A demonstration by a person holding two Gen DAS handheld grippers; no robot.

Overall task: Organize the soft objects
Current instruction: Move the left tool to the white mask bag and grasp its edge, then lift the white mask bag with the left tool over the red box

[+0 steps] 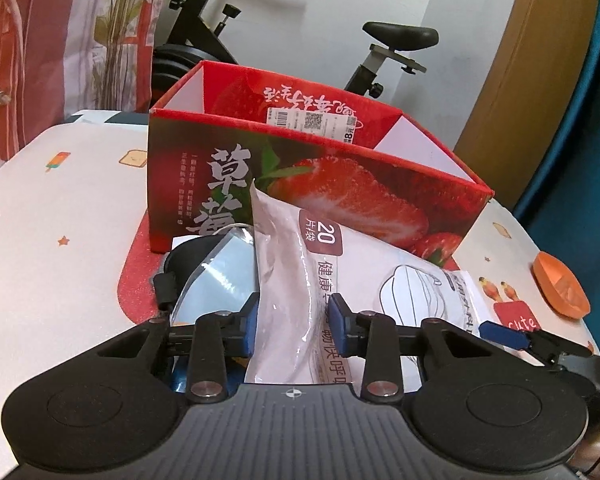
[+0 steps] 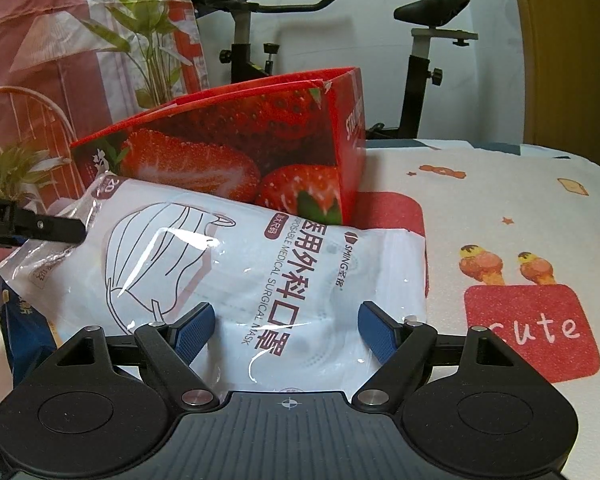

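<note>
Left wrist view: the left gripper (image 1: 293,320) pinches one end of a white surgical mask pack (image 1: 300,280), its blue pads (image 1: 247,330) pressed against the plastic from both sides. The pack rises at a tilt, its upper corner in front of the strawberry-printed cardboard box (image 1: 236,168), which stands open-topped on a red mat (image 1: 134,268). A dark object in clear wrapping (image 1: 216,276) lies just left of the pack. An orange dish (image 1: 560,284) sits at the far right on the patterned tablecloth (image 1: 60,208).

Right wrist view: the right gripper (image 2: 287,332) stands with its jaws spread wide, one blue pad on either side of the pack (image 2: 260,256) without clamping it. The pack leans against the box (image 2: 228,148). A blue packet (image 2: 24,320) lies partly under the pack's left end. An exercise bike (image 2: 420,40) stands behind the table.
</note>
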